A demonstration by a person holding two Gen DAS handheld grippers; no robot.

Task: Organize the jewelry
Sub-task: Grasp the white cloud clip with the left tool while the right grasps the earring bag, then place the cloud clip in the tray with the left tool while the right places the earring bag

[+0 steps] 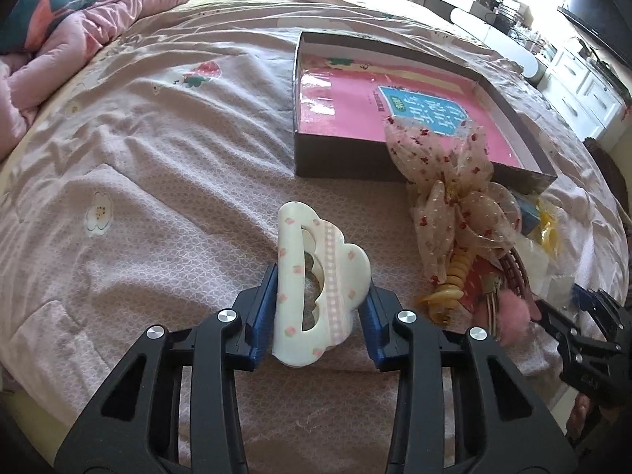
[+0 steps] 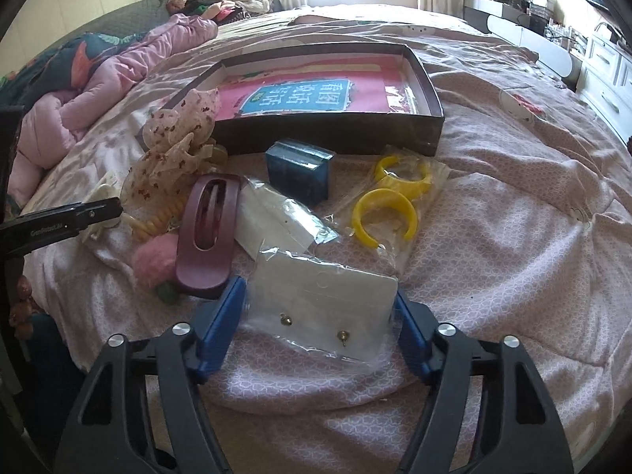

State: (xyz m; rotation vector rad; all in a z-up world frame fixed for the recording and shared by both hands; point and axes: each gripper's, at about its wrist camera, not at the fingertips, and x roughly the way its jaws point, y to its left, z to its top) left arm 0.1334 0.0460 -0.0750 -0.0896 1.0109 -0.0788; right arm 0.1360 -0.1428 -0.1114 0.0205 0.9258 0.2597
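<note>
My left gripper (image 1: pixel 318 308) is shut on a white cloud-shaped hair clip (image 1: pixel 312 284) with pink flowers, held above the bedspread. My right gripper (image 2: pixel 320 316) is open, its blue pads either side of a clear bag with an earring card (image 2: pixel 328 308) lying on the bed. A dark shallow box (image 1: pixel 395 158) with a pink book inside sits ahead; it also shows in the right wrist view (image 2: pixel 335 134). A floral bow (image 1: pixel 454 197) leans on the box's front wall.
Beside the card lie a maroon hair clip (image 2: pixel 205 233), a blue box (image 2: pixel 300 170), yellow bangles in a bag (image 2: pixel 395 197), a yellow coil tie (image 2: pixel 158 221) and a pink pompom (image 2: pixel 154 260). A pink quilt (image 1: pixel 79 39) is piled at the far left.
</note>
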